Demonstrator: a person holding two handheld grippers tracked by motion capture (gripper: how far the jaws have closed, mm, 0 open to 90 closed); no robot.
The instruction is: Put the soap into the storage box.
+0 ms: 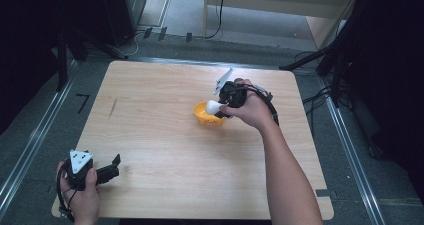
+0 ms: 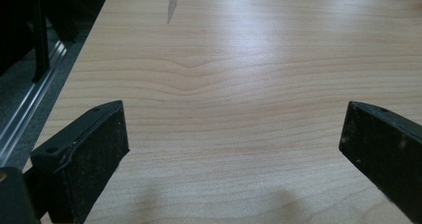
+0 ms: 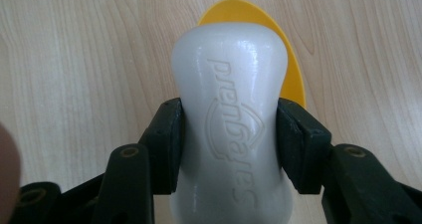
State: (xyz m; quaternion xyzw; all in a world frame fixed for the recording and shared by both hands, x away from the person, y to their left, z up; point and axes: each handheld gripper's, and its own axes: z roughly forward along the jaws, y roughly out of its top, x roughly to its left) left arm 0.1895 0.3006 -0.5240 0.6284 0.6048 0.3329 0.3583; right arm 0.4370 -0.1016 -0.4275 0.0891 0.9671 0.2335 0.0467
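A white plastic bottle with raised lettering is pinched at its waist by my right gripper, which is shut on it. In the high view the white bottle hangs tipped over a small yellow bowl near the table's middle right, with the right gripper just beside the bowl. The yellow bowl peeks out behind the bottle in the right gripper view. My left gripper rests low at the table's front left corner, open, its jaws wide apart over bare wood.
The wooden table has a dark scuff mark at its left. Metal rails run along the floor on both sides. Black stands and cables sit past the far right corner.
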